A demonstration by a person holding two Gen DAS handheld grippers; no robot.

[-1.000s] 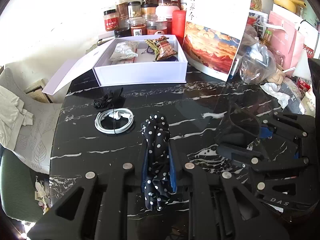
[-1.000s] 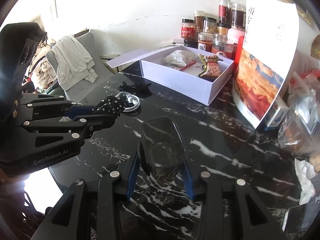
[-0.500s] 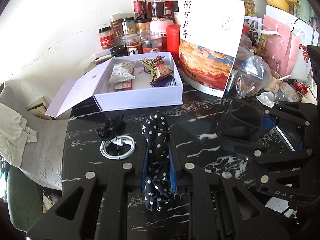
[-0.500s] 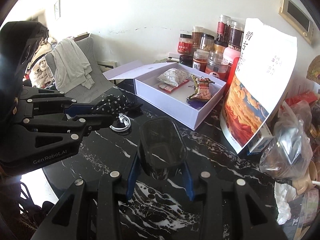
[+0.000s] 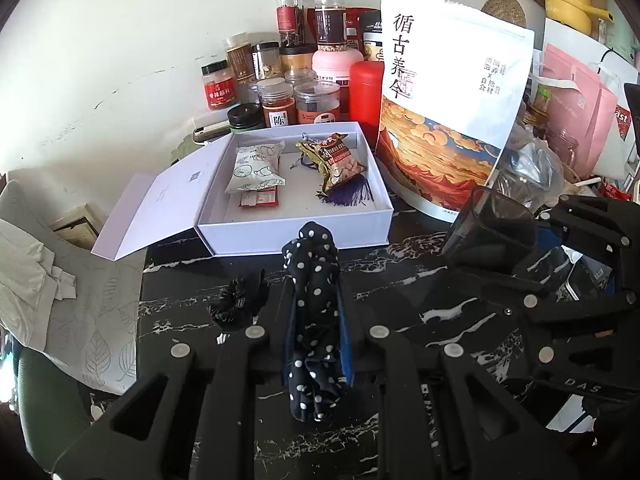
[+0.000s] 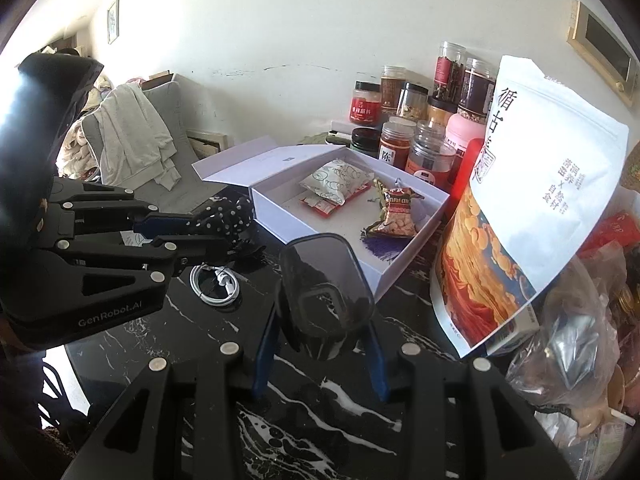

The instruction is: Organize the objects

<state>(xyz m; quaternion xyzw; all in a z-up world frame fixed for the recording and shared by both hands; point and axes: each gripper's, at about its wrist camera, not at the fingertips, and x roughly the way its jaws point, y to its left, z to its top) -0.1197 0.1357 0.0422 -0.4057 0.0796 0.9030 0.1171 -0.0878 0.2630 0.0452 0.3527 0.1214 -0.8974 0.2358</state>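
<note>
My left gripper (image 5: pixel 314 280) is shut on a black polka-dot fabric piece (image 5: pixel 314 312), held above the black marble table (image 5: pixel 400 300). Just beyond its tip lies the open white box (image 5: pixel 296 236), which holds snack packets (image 5: pixel 256 168) and a purple tassel. In the right wrist view my right gripper (image 6: pixel 324 304) is shut on a dark translucent cup (image 6: pixel 324 292), in front of the box (image 6: pixel 280 216). The left gripper (image 6: pixel 224 224) shows there to the left, with the fabric (image 6: pixel 224 216) near the box's corner.
A black scrunchie (image 5: pixel 236 304) and a coiled white cable (image 6: pixel 216 284) lie on the table left of the box. Jars (image 5: pixel 280 92) and a large printed pouch (image 5: pixel 448 120) stand behind it. Bags clutter the right. A chair with cloth (image 6: pixel 132 136) stands left.
Both grippers have risen and moved toward the white box, each keeping its load. The box now sits nearer and lower in both views, and the cable has passed under the left gripper.
</note>
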